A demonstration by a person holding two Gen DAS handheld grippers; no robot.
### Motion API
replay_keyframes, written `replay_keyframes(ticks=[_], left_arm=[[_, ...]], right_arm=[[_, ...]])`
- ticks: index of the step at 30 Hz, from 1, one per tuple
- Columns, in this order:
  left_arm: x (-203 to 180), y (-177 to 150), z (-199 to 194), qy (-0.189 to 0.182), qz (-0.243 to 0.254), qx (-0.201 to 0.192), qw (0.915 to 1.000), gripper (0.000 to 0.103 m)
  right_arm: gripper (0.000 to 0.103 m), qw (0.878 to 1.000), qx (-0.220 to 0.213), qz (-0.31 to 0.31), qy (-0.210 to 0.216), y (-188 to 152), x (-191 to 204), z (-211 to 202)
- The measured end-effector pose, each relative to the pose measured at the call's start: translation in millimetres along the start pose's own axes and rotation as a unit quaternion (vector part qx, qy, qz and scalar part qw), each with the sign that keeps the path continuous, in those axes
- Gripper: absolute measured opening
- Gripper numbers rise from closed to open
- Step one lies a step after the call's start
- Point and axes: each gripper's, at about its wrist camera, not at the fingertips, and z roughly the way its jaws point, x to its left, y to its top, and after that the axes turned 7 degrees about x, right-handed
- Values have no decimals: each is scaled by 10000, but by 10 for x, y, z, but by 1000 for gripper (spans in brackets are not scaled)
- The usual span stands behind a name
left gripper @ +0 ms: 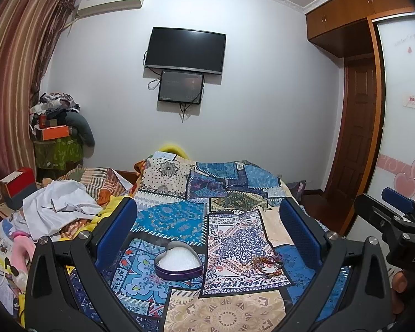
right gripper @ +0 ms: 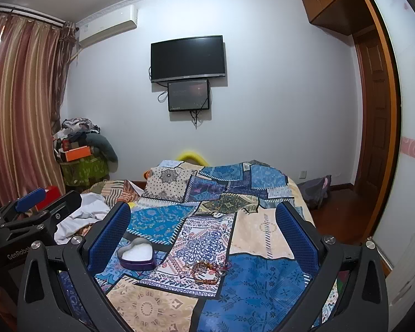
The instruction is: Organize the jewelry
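Observation:
An open heart-shaped purple tin (left gripper: 179, 261) with white padding sits on the patchwork bedspread (left gripper: 235, 312); it also shows in the right wrist view (right gripper: 137, 254). A small heap of beaded bracelets (left gripper: 265, 265) lies to its right, also in the right wrist view (right gripper: 209, 271). My left gripper (left gripper: 209, 207) is open and empty, held above and before the tin. My right gripper (right gripper: 203, 210) is open and empty, above the bracelets. Each gripper shows at the edge of the other's view.
Crumpled white cloth (left gripper: 61, 207) and papers lie at the bed's left. A red box (left gripper: 18, 184) and a cluttered pile (left gripper: 58, 127) stand by the curtain. A TV (left gripper: 185, 49) hangs on the far wall. A wooden wardrobe and door (left gripper: 357, 144) are at right.

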Motion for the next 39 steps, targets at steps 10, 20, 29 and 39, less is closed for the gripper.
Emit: replay_keyframes(ticks=[10,20,29,39], left_arm=[[-104,43,297,0,106,298,9995,103],[-257,-96,895,-233,202,1126,9932,103],[-383,-572,1500,-447,391,2208,9735,103],[-390,-825,1869,-731,452,2822,9555,86]], right_arm=[[103,9994,312,134,-35,36,-182,218],[103,9935,1020,304,-392,-79,-616,576],[103,9815,1796,326,-584,-345,-904,902],[92,9706,2388,123,-262,-547,-919,1284]])
